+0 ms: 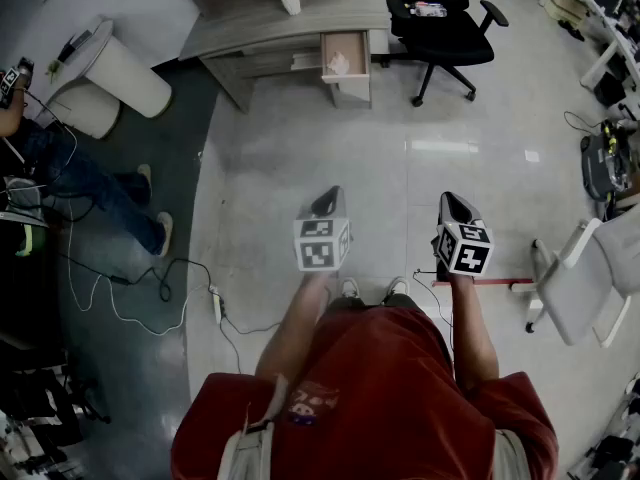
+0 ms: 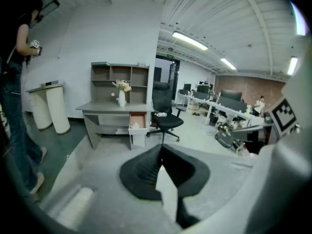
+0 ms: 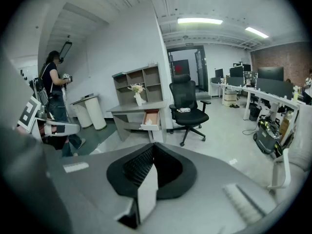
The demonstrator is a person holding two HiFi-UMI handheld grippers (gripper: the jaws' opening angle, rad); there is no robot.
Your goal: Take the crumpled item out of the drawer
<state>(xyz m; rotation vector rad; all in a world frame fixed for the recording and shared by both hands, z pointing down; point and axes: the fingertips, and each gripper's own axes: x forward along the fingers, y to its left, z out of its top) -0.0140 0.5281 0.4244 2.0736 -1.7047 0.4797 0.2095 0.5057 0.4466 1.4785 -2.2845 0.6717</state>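
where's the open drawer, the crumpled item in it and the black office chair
open drawer (image 1: 352,44): head view, on the bare wooden bottom inside it
crumpled item (image 1: 338,64): head view, on the middle of the white wad
black office chair (image 1: 450,38): head view, on the seat

Red short-sleeved shirt (image 1: 395,388), small print (image 1: 310,405) at the chest — white shoes (image 1: 349,288). Grey left gripper (image 1: 327,197) and right gripper (image 1: 450,201), black ribbed pads (image 3: 138,167) — black-and-white marker cubes (image 1: 322,244).
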